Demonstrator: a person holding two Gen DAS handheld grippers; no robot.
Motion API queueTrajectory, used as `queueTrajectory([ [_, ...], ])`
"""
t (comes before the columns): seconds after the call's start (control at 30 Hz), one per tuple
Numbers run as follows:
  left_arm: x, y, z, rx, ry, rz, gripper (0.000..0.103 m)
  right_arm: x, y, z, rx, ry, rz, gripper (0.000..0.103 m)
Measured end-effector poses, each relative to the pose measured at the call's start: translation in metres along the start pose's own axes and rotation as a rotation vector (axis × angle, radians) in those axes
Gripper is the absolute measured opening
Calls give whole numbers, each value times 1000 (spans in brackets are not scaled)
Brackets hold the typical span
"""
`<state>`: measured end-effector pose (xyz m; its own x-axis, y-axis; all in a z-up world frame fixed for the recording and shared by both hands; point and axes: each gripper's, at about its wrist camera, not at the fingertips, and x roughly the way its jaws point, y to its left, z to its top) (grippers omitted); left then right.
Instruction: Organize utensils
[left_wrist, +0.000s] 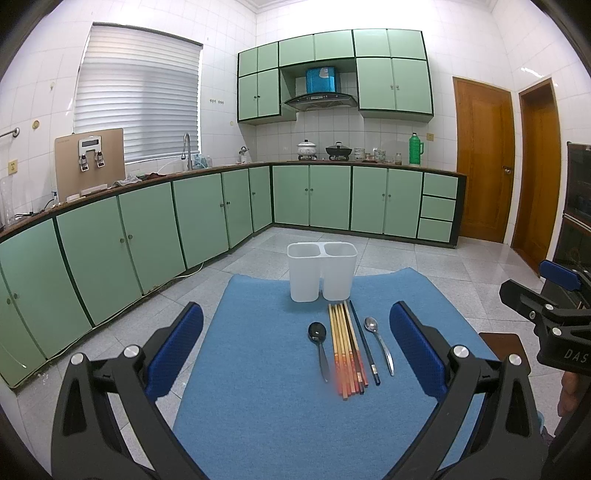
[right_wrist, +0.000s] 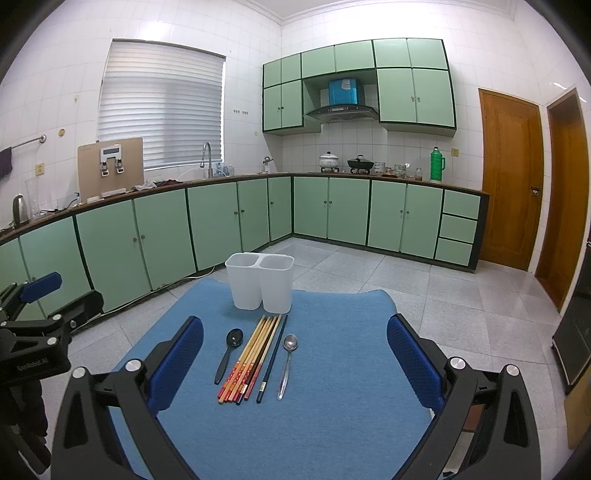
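No utensil has been picked up; judging by the layout, the task stands at its first step. The left gripper and the right gripper both hover above the near part of the blue mat, fingers spread wide and holding nothing.

The white two-compartment holder stands upright at the far end of the mat, both compartments apparently empty. Just in front of the holder lie, left to right, a black spoon, a bundle of chopsticks, a single dark chopstick and a metal spoon.

All long axes run roughly toward the holder. Both spoon bowls point at the holder; handles point away. The bundle's red ends lie farthest from the holder.

The next move likely calls for lowering one gripper across a handle, perpendicular to its axis.
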<state>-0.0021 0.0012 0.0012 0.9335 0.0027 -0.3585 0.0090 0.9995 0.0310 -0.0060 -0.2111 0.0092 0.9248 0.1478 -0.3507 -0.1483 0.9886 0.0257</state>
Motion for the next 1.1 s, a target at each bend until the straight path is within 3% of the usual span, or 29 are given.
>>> queueTrajectory([
  [1.1,-1,0,2,6,3,3,98,1,-1,4,7,1,-1,97],
])
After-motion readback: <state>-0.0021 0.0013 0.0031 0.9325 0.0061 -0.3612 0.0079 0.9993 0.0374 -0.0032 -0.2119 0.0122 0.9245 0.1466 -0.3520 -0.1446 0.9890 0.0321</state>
